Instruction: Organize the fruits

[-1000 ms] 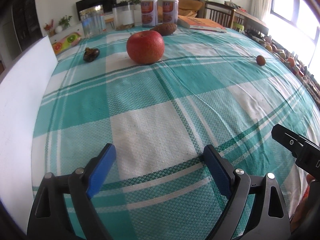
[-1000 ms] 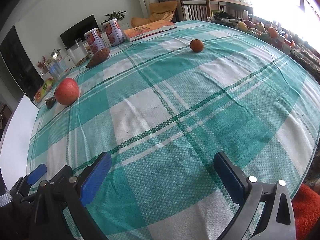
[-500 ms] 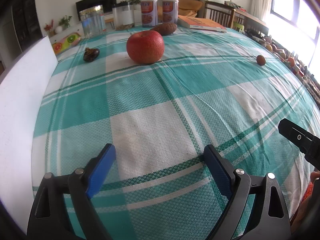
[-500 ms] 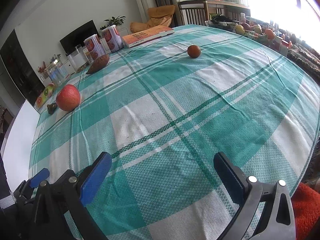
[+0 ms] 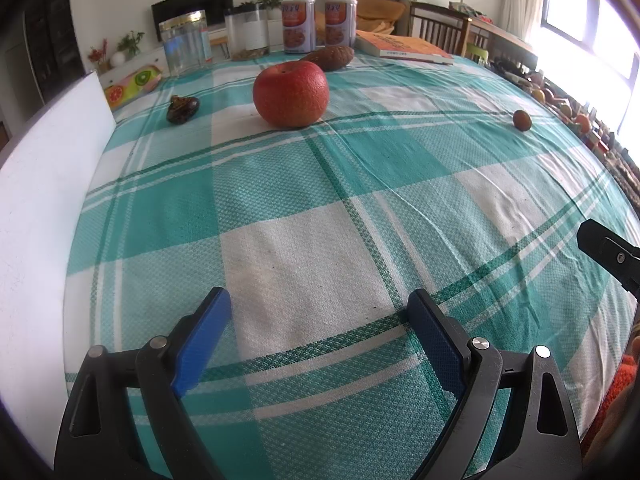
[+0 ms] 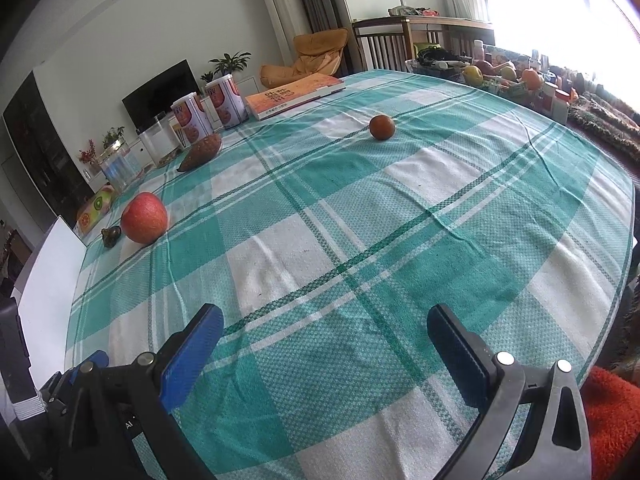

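Note:
A big red apple (image 5: pixel 291 93) (image 6: pixel 144 218) rests on the green-and-white checked tablecloth (image 5: pixel 320 208), far ahead of my left gripper (image 5: pixel 318 314). A small dark fruit (image 5: pixel 182 109) (image 6: pixel 111 235) lies left of it, and a brown oblong fruit (image 5: pixel 330 57) (image 6: pixel 200 152) sits behind it. A small round brown fruit (image 5: pixel 522 120) (image 6: pixel 382 127) lies far right. Both grippers hover over bare cloth near the front edge. My left gripper is open and holds nothing. My right gripper (image 6: pixel 324 334) is open too, with nothing between its blue pads.
A white board (image 5: pixel 44 208) stands along the table's left edge. At the back are a glass jar (image 5: pixel 185 46), a clear container (image 5: pixel 247 36), two printed cans (image 5: pixel 318 24), an orange book (image 5: pixel 404 46) and a fruit-patterned tray (image 5: pixel 132 84). Chairs and a cluttered sill lie beyond.
The right wrist view has tilted upward, showing more of the room and far table. In the left view, the right gripper's tip has slid toward the right edge. The left gripper stays still.

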`<state>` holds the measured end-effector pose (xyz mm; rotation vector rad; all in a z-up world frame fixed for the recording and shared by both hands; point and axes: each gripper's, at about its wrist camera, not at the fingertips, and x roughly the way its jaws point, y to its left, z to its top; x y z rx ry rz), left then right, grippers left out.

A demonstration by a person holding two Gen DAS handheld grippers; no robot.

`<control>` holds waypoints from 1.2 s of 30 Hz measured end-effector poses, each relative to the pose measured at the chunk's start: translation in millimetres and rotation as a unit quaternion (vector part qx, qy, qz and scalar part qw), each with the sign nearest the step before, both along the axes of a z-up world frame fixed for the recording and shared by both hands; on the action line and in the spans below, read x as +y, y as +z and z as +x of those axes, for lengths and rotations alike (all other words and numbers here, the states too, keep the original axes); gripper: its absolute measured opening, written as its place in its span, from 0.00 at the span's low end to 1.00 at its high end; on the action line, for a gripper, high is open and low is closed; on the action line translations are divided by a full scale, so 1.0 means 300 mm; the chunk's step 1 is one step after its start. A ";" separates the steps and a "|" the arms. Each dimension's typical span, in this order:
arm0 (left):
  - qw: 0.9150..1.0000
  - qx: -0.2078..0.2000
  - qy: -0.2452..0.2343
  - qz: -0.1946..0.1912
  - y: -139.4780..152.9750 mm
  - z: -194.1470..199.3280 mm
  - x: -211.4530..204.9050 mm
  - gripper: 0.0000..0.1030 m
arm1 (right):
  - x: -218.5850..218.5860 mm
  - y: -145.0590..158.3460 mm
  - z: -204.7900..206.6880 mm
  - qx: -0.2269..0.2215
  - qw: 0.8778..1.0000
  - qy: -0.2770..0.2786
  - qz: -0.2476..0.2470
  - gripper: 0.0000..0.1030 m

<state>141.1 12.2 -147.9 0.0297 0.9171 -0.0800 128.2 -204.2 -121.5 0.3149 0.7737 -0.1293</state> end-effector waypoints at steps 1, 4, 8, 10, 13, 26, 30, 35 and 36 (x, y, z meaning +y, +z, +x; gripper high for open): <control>1.000 0.000 0.000 0.000 0.000 0.000 0.000 0.89 | -0.005 0.002 -0.002 -0.003 1.000 -0.002 0.000 0.98; 1.000 0.000 0.000 0.000 0.000 0.000 0.000 0.89 | -0.010 0.008 -0.007 -0.008 1.000 -0.005 0.001 0.98; 1.000 0.000 0.000 0.000 0.000 0.000 0.000 0.89 | -0.011 0.008 -0.007 -0.006 1.000 -0.004 0.003 0.98; 1.000 0.000 0.000 0.000 0.000 0.000 0.000 0.89 | -0.011 0.009 -0.007 -0.007 1.000 -0.004 0.003 0.98; 1.000 0.000 0.000 0.000 0.000 0.000 0.000 0.89 | -0.011 0.007 -0.006 -0.007 1.000 -0.004 0.003 0.98; 1.000 0.000 0.000 0.000 0.000 0.001 0.000 0.89 | -0.014 0.010 -0.008 -0.010 1.000 -0.006 0.003 0.98; 1.000 0.000 0.000 0.000 0.000 0.001 0.000 0.89 | -0.016 0.014 -0.013 -0.015 1.000 -0.008 0.004 0.98; 1.000 0.000 0.000 0.000 0.000 0.001 0.000 0.89 | -0.017 0.012 -0.012 -0.012 1.000 -0.007 0.005 0.98; 1.000 0.000 0.000 0.000 0.000 0.001 0.000 0.89 | -0.016 0.010 -0.011 -0.009 1.000 -0.006 0.005 0.98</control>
